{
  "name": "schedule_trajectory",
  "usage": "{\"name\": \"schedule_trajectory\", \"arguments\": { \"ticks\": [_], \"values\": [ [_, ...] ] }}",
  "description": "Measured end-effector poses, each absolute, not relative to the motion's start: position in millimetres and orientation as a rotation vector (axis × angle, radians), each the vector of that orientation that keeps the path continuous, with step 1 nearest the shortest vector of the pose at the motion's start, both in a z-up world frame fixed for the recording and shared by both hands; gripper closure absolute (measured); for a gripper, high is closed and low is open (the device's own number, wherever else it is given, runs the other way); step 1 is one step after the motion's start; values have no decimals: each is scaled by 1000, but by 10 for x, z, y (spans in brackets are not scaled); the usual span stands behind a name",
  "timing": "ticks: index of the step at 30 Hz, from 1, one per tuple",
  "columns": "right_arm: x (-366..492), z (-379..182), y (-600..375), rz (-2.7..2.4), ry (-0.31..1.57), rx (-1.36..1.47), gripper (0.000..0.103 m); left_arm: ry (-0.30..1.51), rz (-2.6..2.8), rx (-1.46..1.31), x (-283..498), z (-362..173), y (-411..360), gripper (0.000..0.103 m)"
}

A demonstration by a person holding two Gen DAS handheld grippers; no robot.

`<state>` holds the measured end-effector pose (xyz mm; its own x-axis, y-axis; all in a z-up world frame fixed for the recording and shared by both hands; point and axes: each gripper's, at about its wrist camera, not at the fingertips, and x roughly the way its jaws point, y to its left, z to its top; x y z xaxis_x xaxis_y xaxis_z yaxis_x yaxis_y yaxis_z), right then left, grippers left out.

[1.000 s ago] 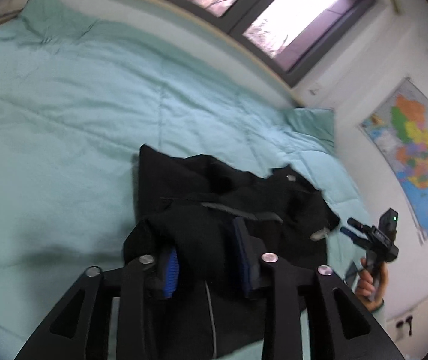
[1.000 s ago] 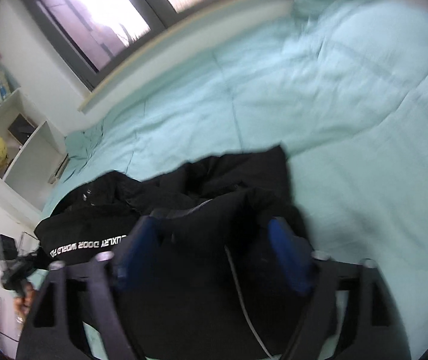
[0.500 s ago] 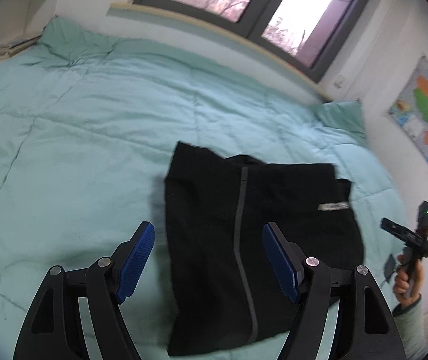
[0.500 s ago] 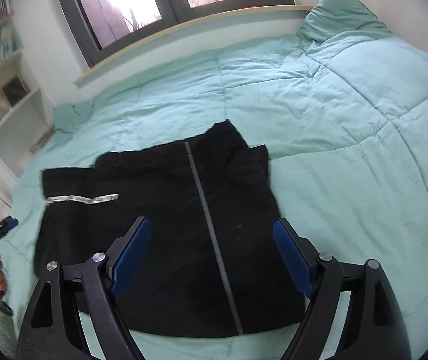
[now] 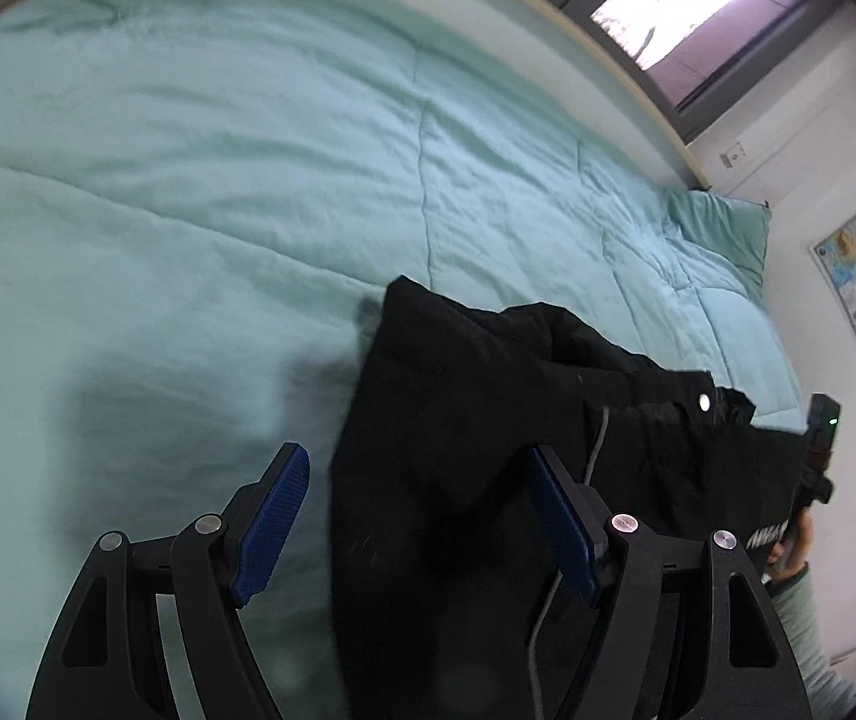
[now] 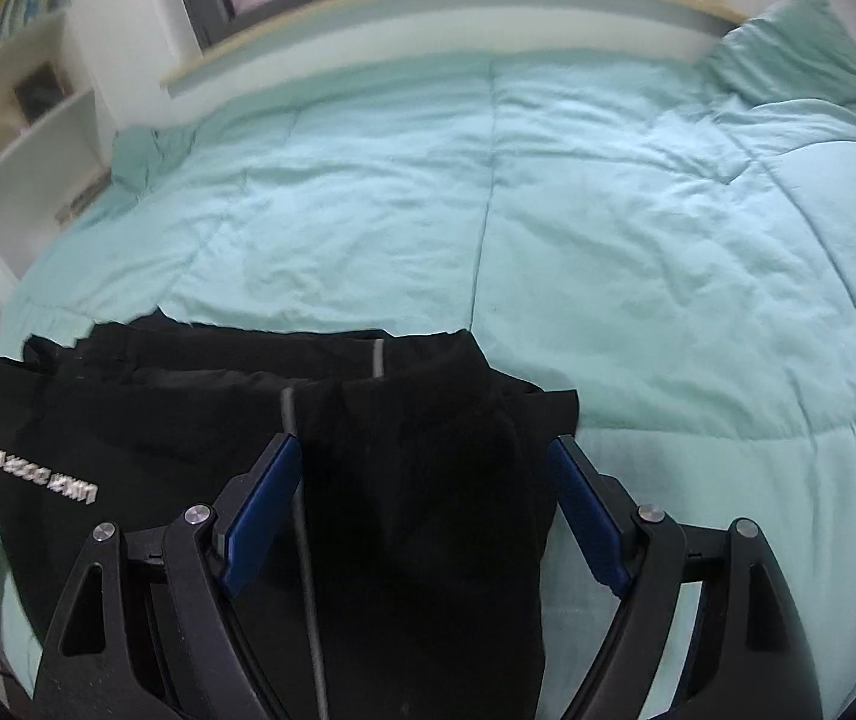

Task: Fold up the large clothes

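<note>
We've let go: left gripper (image 5: 416, 519) jaws just opened, right gripper (image 6: 425, 510) also wide, neither pinching cloth. Black garment (image 5: 487, 420) now lies folded over on the teal duvet (image 5: 248, 180), so 1 fold's down; next prob. smoothing/regrasp.

black garment (image 6: 416, 480) lower edge cut off, white lettering (image 6: 38, 471) blurred, unreadable
</note>
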<state>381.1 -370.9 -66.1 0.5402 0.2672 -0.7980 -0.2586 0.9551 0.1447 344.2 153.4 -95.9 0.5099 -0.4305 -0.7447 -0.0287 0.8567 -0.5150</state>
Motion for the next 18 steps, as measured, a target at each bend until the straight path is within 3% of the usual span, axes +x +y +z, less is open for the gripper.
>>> {"name": "schedule_trajectory", "arguments": {
  "ticks": [3,4,6,10,14,18],
  "values": [
    [4016,-817,-3676,343,1037,4,19,1047,-254,-541,3591,-1015,1495,27],
    [4040,-840,-3670,354,1050,2,38,1042,-243,-561,3625,-1036,1491,31],
    [4049,-853,-3626,363,1074,-28,65,1051,-265,-571,3665,-1052,1439,91],
    [3852,-635,-3673,267,1013,-71,80,998,-194,-497,3554,-811,1359,92],
    [3575,-195,-3896,155,944,-12,83,893,-215,-587,3324,-278,1511,93],
    [3515,276,-3907,74,894,-47,84,858,-233,-506,3396,263,1378,92]
  ]
}}
